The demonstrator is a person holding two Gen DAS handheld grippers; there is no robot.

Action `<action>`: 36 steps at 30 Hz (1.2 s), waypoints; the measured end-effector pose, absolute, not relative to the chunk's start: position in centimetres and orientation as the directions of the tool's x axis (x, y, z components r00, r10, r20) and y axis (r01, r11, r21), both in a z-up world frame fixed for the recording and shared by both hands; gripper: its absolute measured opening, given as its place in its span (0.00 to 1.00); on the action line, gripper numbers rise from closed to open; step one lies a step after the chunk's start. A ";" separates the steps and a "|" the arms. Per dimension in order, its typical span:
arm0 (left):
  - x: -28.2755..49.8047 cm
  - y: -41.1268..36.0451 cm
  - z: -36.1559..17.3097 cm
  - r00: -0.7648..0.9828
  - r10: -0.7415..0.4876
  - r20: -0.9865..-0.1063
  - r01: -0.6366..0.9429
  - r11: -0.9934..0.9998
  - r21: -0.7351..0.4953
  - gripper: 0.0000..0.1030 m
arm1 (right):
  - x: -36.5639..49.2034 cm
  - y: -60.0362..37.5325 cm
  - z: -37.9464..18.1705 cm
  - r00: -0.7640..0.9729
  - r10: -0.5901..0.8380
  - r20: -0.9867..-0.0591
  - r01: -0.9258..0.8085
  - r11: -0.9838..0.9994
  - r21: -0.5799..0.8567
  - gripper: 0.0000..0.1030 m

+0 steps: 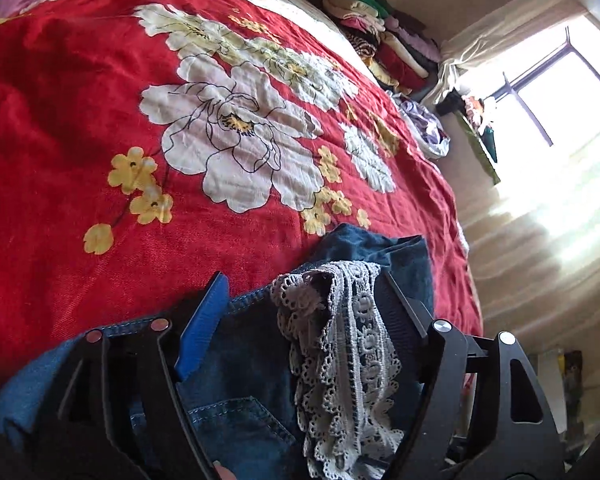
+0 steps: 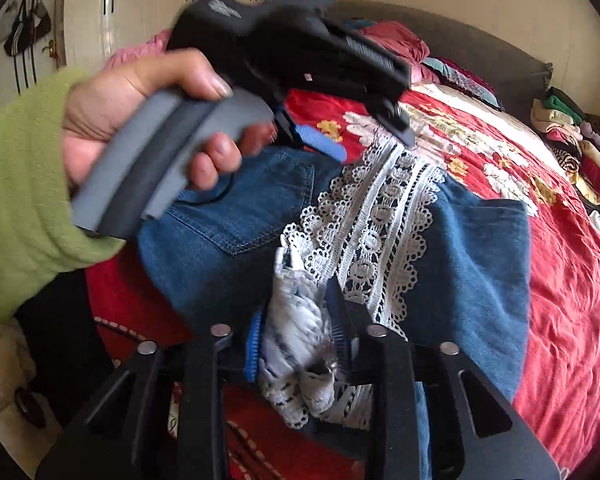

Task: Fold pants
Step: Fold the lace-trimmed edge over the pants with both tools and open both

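A red floral bedspread is carrying folded denim pants with a white lace trim. The left gripper is standing wide open, pressing nothing, over the lace and waistband, while the right gripper is sitting narrowly parted around bunched lace, grip unclear.

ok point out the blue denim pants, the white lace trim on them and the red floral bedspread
blue denim pants (image 2: 236, 216): right wrist view, on the stitched back pocket
white lace trim (image 2: 380, 216): right wrist view, middle of the lace band
red floral bedspread (image 1: 60, 120): left wrist view, bare red cloth left of the big white flower
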State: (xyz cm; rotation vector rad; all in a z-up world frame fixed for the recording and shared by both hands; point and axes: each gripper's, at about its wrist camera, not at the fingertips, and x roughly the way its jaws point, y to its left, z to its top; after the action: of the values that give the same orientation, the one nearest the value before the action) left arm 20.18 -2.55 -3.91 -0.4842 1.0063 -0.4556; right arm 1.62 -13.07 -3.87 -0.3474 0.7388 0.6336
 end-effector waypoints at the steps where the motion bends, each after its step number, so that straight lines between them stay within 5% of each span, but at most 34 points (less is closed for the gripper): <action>1: 20.5 -3.2 -4.0 0.448 -0.553 -0.703 0.144 0.820 -0.554 0.70 | 1.1 -13.5 -3.5 0.574 0.414 -0.707 -0.638 0.767 -0.068 0.46; 7: 20.6 -4.3 -4.0 0.455 -0.513 -0.728 0.145 0.849 -0.508 0.69 | -0.9 -15.1 -3.5 0.574 0.397 -0.716 -0.620 0.782 -0.063 0.51; 8: 20.4 -4.2 -3.8 0.456 -0.512 -0.728 0.144 0.849 -0.508 0.63 | -0.8 -15.1 -3.6 0.572 0.394 -0.720 -0.620 0.782 -0.066 0.51; 9: 20.3 -4.2 -3.7 0.456 -0.522 -0.721 0.150 0.843 -0.516 0.39 | -1.0 -14.9 -3.8 0.569 0.393 -0.723 -0.626 0.777 -0.070 0.51; 11: 20.1 -4.2 -3.4 0.458 -0.530 -0.713 0.162 0.839 -0.519 0.29 | -0.8 -14.4 -4.2 0.569 0.384 -0.727 -0.631 0.771 -0.087 0.50; 12: 19.8 -4.4 -3.0 0.468 -0.519 -0.715 0.174 0.848 -0.501 0.21 | -0.8 -14.1 -4.3 0.565 0.378 -0.733 -0.634 0.768 -0.092 0.43; 13: 19.5 -4.3 -2.6 0.478 -0.516 -0.711 0.184 0.850 -0.493 0.18 | -0.7 -13.8 -4.2 0.551 0.386 -0.740 -0.646 0.759 -0.085 0.22; 18: 19.1 -3.3 -1.8 0.507 -0.499 -0.703 0.180 0.859 -0.480 0.16 | -1.0 -12.6 -3.8 0.548 0.414 -0.726 -0.689 0.716 -0.111 0.20; 20: 19.4 -3.3 -2.8 0.497 -0.485 -0.719 0.170 0.868 -0.467 0.19 | -0.9 -12.7 -4.2 0.510 0.446 -0.736 -0.707 0.705 -0.063 0.36; 22: 19.3 -3.2 -3.1 0.497 -0.485 -0.720 0.166 0.867 -0.469 0.25 | -0.8 -13.4 -3.8 0.481 0.491 -0.727 -0.710 0.704 0.006 0.40; 27: 17.2 -2.3 -0.6 0.543 -0.496 -0.677 0.193 0.859 -0.474 0.29 | -0.9 -16.6 -1.4 0.518 0.523 -0.677 -0.687 0.726 0.036 0.40; 36: 10.4 -2.6 -0.8 0.507 -0.507 -0.697 0.253 0.861 -0.441 0.30 | -2.1 -15.0 -3.0 0.531 0.395 -0.750 -0.743 0.642 -0.188 0.30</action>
State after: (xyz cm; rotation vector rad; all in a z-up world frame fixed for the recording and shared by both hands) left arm 10.42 -2.55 -0.83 -0.2997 0.9336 -0.4665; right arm -2.15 -14.95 -3.04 -0.5339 0.7309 0.7184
